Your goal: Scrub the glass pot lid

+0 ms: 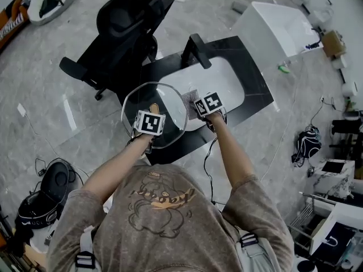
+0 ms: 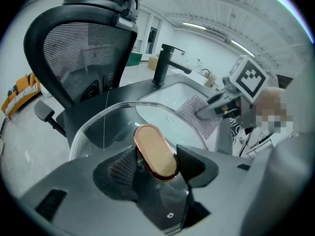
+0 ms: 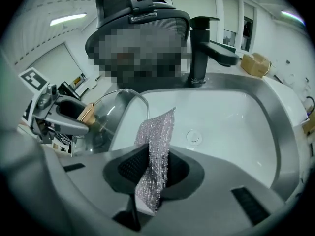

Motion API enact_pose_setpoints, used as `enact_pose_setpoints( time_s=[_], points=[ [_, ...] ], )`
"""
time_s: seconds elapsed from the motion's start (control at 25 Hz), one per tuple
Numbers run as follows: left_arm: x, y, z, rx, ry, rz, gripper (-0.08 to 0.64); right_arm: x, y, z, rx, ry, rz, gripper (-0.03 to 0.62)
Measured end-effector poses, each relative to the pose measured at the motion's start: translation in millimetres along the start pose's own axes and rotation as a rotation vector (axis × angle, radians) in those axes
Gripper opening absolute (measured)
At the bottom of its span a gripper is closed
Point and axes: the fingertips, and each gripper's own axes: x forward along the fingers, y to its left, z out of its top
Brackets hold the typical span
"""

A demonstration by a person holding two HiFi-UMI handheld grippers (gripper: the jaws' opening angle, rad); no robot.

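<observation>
Over the left edge of the sink (image 1: 227,78), the left gripper (image 2: 155,166) holds the glass pot lid (image 1: 170,109), squeezed tight on its gold handle (image 2: 153,149). The right gripper (image 3: 152,170) pinches a sparkly cloth (image 3: 158,132) close by. Scrubbing looks ready to start: next, the cloth must press on the glass.

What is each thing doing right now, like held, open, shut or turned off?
glass pot lid: held up by its handle
left hand-held gripper: shut on the handle
scrub cloth: pinched between the jaws
right hand-held gripper: shut on the scrub cloth
faucet: off, no water running
</observation>
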Motion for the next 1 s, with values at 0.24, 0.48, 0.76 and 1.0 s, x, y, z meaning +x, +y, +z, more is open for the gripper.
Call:
enact_pose_setpoints(
  time_s=[0.24, 0.48, 0.76, 1.0],
  points=[
    [6.0, -7.9, -2.1, -0.024, -0.009, -0.046, 0.264, 13.9, -4.3, 39.3, -0.045, 0.019, -0.02, 0.091],
    [6.1, -13.7, -5.0, -0.037, -0.01, -0.059, 0.262, 30.8, -2.5, 75.4, -0.07, 0.016, -0.03, 0.091],
    [4.8, -12.0, -3.7, -0.035, -0.026, -0.055, 0.262, 55.1, 15.2, 122.7, -0.163, 0.042, -0.023, 0.091],
    [4.9, -11.4, -3.8, -0.036, -0.035, -0.055, 0.262, 79.2, 53.7, 158.5, -0.279, 0.046, 0.006, 0.09]
  ],
)
